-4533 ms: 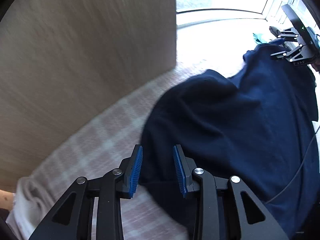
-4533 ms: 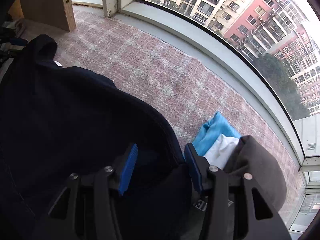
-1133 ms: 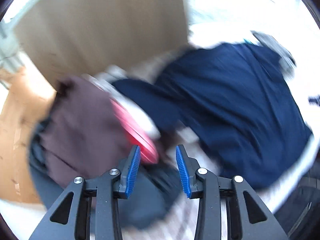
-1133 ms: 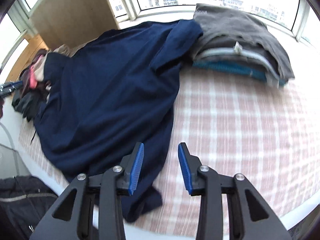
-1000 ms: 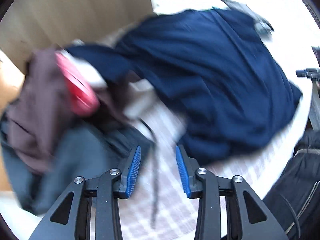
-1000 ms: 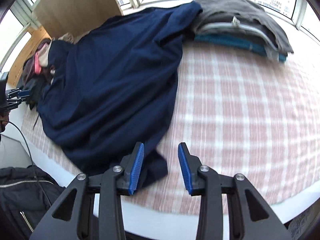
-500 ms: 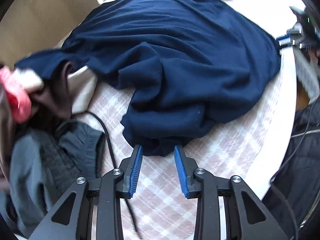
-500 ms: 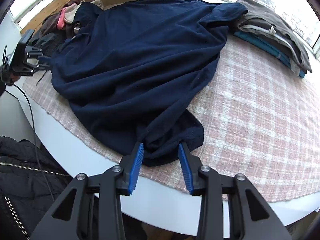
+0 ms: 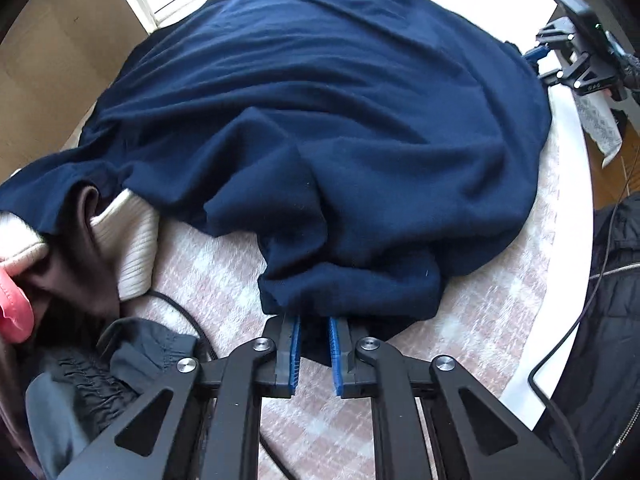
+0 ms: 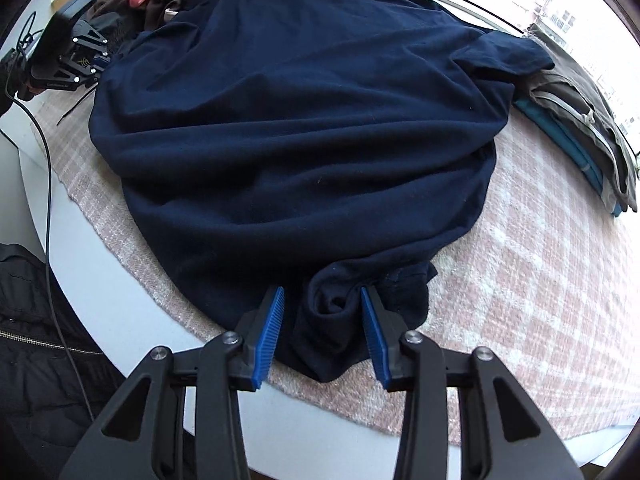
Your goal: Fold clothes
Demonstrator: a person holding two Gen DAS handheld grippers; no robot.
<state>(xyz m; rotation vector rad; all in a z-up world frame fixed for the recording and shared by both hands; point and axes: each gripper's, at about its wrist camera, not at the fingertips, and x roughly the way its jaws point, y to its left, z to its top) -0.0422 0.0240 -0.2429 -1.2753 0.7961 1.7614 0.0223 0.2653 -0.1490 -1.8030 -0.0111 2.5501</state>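
Note:
A large navy garment [image 9: 320, 120] lies rumpled over the pink plaid cloth [image 9: 212, 272] on the white table; it also shows in the right wrist view [image 10: 296, 120]. My left gripper [image 9: 313, 322] has its blue pads nearly closed on the garment's near hem, with fabric between them. My right gripper [image 10: 322, 300] is open, its pads on either side of a bunched corner of the garment at the table's front edge. Each gripper shows in the other's view, the right one [image 9: 576, 68] and the left one [image 10: 72, 68].
A pile of unfolded clothes [image 9: 80, 240] with white, brown, pink and grey pieces lies left of the garment. A folded stack [image 10: 580, 120] sits at the right by the window. A black cable [image 9: 184, 308] runs on the cloth. The white table edge [image 10: 120, 280] is close.
Both grippers have come down to the navy garment's near edge. The left jaws have narrowed onto the hem. The right jaws now straddle a bunched corner.

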